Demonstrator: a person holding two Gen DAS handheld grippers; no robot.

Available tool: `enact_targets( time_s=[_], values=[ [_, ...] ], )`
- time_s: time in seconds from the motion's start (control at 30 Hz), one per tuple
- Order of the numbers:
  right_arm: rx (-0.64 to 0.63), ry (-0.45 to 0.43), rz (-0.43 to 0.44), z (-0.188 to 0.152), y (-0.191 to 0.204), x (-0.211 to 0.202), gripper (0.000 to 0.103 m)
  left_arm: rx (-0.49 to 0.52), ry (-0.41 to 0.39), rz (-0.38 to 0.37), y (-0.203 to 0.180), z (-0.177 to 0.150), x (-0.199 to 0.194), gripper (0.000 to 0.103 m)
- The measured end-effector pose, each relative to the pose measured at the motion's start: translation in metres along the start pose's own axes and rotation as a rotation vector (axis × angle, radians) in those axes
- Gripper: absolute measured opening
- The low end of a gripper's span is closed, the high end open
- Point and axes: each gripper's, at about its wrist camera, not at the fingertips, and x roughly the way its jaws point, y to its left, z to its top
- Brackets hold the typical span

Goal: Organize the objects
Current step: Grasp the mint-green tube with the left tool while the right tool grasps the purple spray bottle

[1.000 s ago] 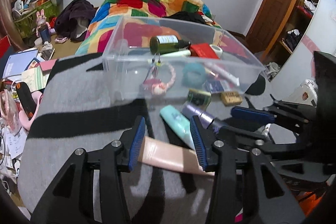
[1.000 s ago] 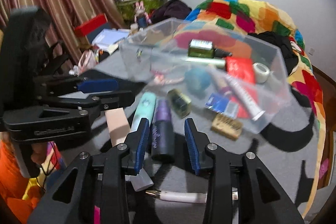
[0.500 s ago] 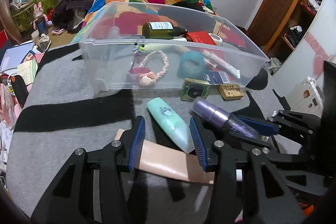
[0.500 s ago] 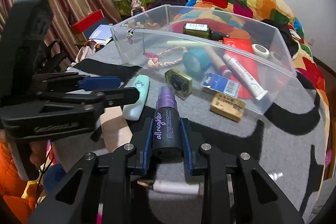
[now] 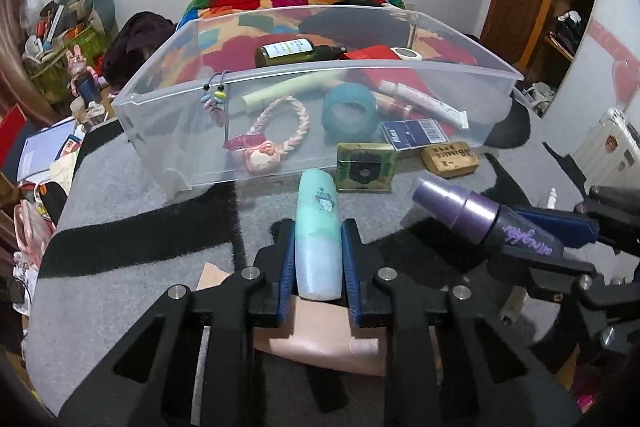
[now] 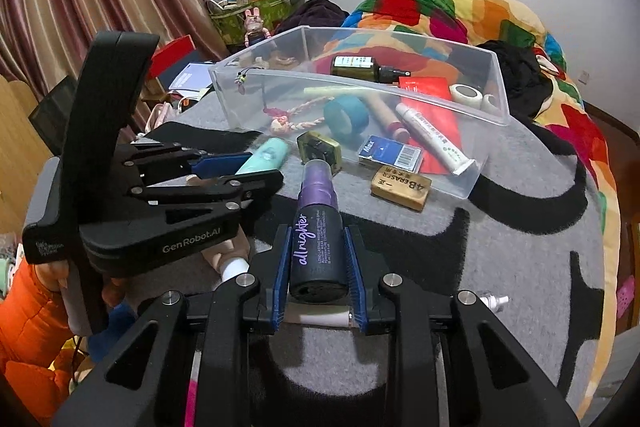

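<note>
Just short of the clear bin [image 5: 172, 131], left gripper [image 5: 318, 263] fingers clamped on mint tube [image 5: 318, 227], right gripper [image 6: 318, 269] clamped on purple spray bottle [image 6: 314, 227]; pick looks done, next: carry over the rim, release inside.
</note>
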Motion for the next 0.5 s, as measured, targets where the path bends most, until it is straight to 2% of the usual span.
enact_targets(
  time_s=[0.13,0.5],
  values=[
    [0.017,-0.009,0.009,-0.001,-0.002,-0.003,0.024,0.005,-0.016,0.014,0.001,-0.006,-0.005,0.022],
    [0.046,-0.088,0.0,0.009,-0.009,-0.031,0.023,-0.012,-0.117,-0.046,0.003,-0.003,-0.046,0.022]
  ],
)
